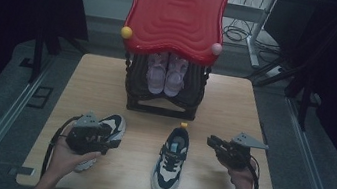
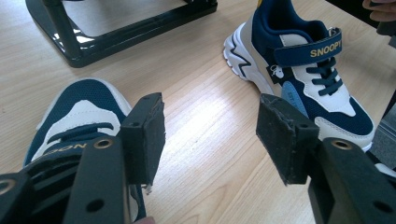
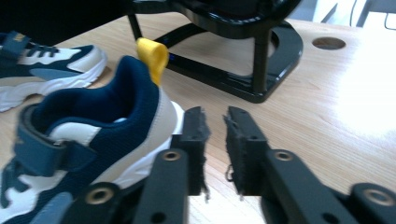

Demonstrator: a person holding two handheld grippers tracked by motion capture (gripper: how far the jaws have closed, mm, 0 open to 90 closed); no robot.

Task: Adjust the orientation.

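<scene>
left gripper (image 1: 99, 137) released, jaws wide, nothing between, over left shoe (image 1: 106, 133) near desk (image 1: 235, 104) left edge; right shoe (image 1: 170, 161) mid-front, heel to rack (image 1: 162, 104); right gripper (image 1: 213, 142) nearly clenched, empty, beside that heel - probably staged for shelving

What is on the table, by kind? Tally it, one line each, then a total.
Navy-and-white sneakers: 2
Purple sandals: 2
Black rack: 1
Red wavy top: 1
Total: 6
</scene>
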